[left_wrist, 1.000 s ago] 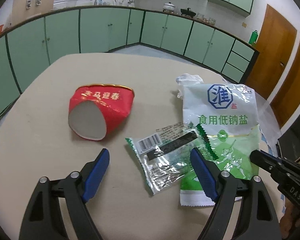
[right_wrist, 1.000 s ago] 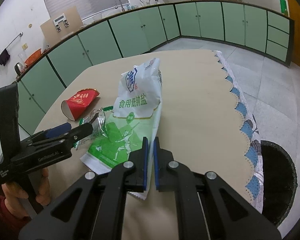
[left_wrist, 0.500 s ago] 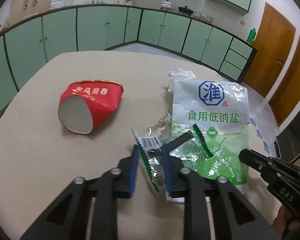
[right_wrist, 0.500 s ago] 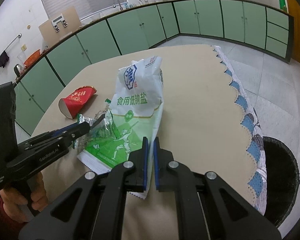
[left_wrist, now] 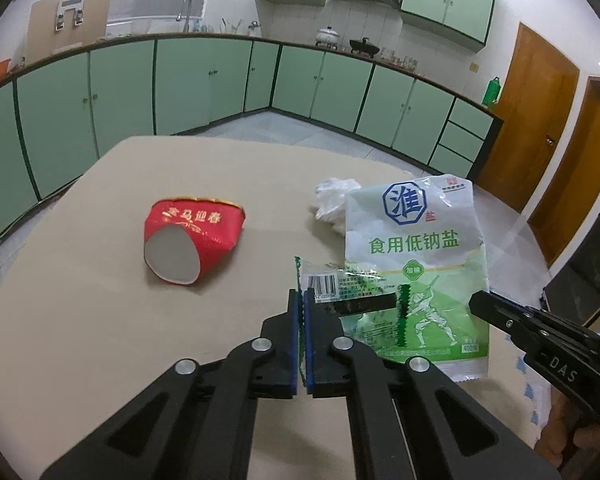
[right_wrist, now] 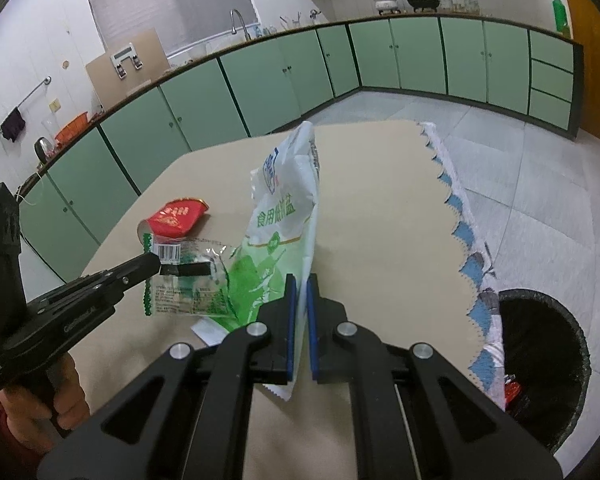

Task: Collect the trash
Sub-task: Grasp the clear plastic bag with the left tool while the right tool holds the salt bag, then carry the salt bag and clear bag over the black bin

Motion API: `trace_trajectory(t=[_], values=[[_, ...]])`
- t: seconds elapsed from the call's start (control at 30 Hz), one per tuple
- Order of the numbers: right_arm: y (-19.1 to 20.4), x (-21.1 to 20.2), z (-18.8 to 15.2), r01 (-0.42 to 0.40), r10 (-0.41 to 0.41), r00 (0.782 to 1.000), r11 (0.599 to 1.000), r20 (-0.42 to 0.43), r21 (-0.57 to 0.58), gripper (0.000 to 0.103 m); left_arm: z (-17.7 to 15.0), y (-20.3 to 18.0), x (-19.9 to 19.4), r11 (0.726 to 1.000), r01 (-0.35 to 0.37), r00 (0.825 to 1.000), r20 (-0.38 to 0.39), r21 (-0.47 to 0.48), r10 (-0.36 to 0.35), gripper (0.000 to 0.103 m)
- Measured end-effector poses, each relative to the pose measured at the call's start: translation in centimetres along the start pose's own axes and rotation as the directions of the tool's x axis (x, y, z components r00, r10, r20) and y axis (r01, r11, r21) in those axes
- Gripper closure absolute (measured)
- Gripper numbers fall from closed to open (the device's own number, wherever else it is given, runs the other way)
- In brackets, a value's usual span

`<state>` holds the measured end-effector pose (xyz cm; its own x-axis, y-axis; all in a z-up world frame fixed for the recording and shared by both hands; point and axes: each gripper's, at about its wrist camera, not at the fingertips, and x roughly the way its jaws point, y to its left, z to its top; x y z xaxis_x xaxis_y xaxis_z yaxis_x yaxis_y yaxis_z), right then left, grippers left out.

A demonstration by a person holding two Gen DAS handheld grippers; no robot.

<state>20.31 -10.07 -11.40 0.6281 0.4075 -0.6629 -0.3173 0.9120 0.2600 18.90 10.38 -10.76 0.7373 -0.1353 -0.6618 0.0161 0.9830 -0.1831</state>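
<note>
**Both tongs clamped, one piece of trash in each**

Your left gripper (left_wrist: 301,312) has its blue pads pressed together on the edge of the clear wrapper (left_wrist: 342,292), the one with a barcode and a green serrated border; from the right wrist view that same gripper (right_wrist: 150,266) holds the wrapper (right_wrist: 188,280) up off the table, the sheet hanging beside its tip. Your right gripper (right_wrist: 301,320) is closed on the lower edge of the salt bag (right_wrist: 284,224), a white and green pouch with a blue emblem and green characters; the bag stands up on edge in front of the fingers, lifted from the beige table (right_wrist: 380,216); in the left wrist view the salt bag (left_wrist: 416,256) faces the camera flat, with the right gripper's black body (left_wrist: 540,344) reaching in from the right edge of the frame.

The crushed red paper cup (left_wrist: 192,240) lies on its side on the table (left_wrist: 100,300), left of the wrapper, its white base turned toward you; a crumpled white tissue (left_wrist: 332,204) sits just behind the salt bag's upper left corner. A black-lined trash bin (right_wrist: 540,364) stands on the floor past the table's scalloped cloth edge (right_wrist: 464,240), to your right; something red shows inside near its rim, too small to identify.
</note>
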Motion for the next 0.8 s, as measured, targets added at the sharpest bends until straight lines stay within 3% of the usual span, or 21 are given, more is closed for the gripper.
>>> trace_trajectory(t=[0.53, 0.8], values=[[-1.3, -7.7, -0.2, 0.041, -0.041, 0.995, 0.999, 0.086, 0.002, 0.101, 0.4, -4.7, -4.0, 0.994, 0.066, 0.995, 0.069, 0.082, -0.072, 0.101], [-3.8, -11.9, -1.3, 0.120, -0.124, 0.983, 0.992, 0.138, 0.033, 0.101, 0.2, -7.9, -5.8, 0.986, 0.110, 0.988, 0.097, 0.127, -0.123, 0.101]])
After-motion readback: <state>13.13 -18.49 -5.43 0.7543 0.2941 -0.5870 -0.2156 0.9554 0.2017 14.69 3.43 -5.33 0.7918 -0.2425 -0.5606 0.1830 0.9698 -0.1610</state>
